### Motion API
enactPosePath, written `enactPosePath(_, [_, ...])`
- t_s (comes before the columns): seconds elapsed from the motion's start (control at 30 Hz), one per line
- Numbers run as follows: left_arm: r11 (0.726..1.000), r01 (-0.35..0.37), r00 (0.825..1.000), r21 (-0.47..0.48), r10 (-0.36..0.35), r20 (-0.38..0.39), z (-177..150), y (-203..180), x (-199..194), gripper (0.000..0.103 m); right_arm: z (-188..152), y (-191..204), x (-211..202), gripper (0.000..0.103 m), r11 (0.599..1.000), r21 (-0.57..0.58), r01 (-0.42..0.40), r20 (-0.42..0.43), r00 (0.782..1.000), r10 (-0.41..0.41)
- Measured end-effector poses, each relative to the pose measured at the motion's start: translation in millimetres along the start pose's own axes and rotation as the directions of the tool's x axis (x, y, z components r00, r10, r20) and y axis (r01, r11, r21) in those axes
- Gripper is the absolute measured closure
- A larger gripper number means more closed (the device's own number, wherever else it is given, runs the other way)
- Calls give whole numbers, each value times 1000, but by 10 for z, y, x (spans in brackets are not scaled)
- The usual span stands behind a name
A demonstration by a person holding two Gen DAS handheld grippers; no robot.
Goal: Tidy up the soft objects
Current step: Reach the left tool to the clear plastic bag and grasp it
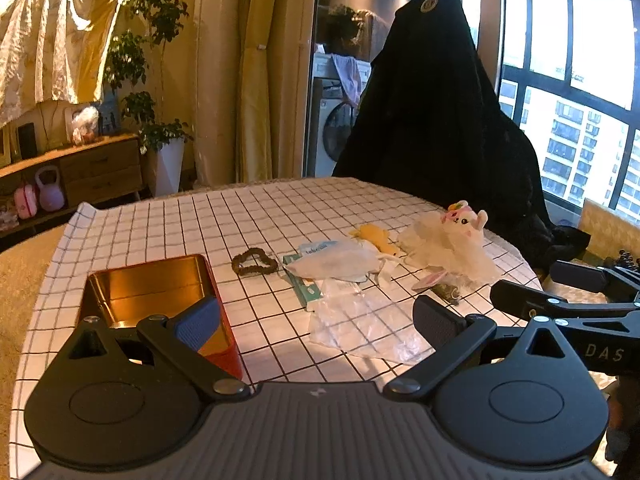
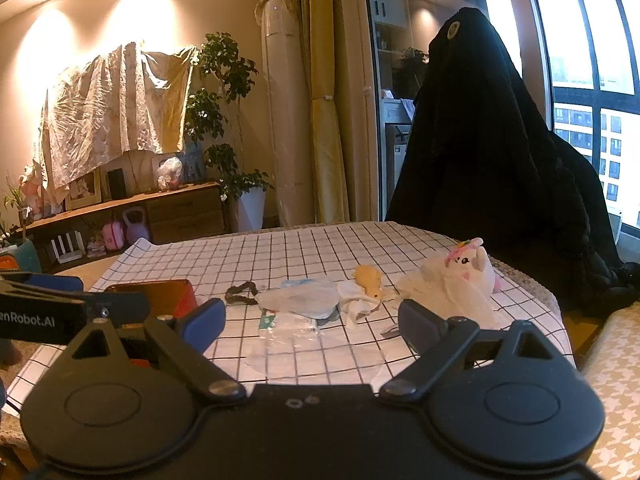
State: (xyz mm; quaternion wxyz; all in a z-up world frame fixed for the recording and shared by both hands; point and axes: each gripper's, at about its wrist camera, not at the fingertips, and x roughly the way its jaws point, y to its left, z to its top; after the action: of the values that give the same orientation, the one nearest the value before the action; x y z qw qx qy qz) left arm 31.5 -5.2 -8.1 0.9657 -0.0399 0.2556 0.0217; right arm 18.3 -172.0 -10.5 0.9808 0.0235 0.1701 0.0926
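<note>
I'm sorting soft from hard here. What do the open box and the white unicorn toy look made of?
The box looks like metal tin: shiny gold inside reflecting light, red outside, stiff straight walls. The unicorn toy looks like plush fabric: fuzzy matte white surface, rounded stuffed shape.

Left claw (image 1: 316,322) black w/ blue pads (image 1: 198,322), silver screws, right claw (image 2: 312,326) same

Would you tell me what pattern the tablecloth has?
The tablecloth is white with a thin black grid, clearest in the left wrist view.
</note>
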Motion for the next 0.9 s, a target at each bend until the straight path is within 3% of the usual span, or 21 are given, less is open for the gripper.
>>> enactPosePath(0.37, [1000,-6,997,12,7,-77,73,-64,572,0,-45,-361,413,11,999,-38,-16,-101,995,12])
enactPosePath(0.9, [999,-6,985,31,11,-170,526,-160,1732,0,-165,-563,1167,11,969,-174,-173,-264,957,123])
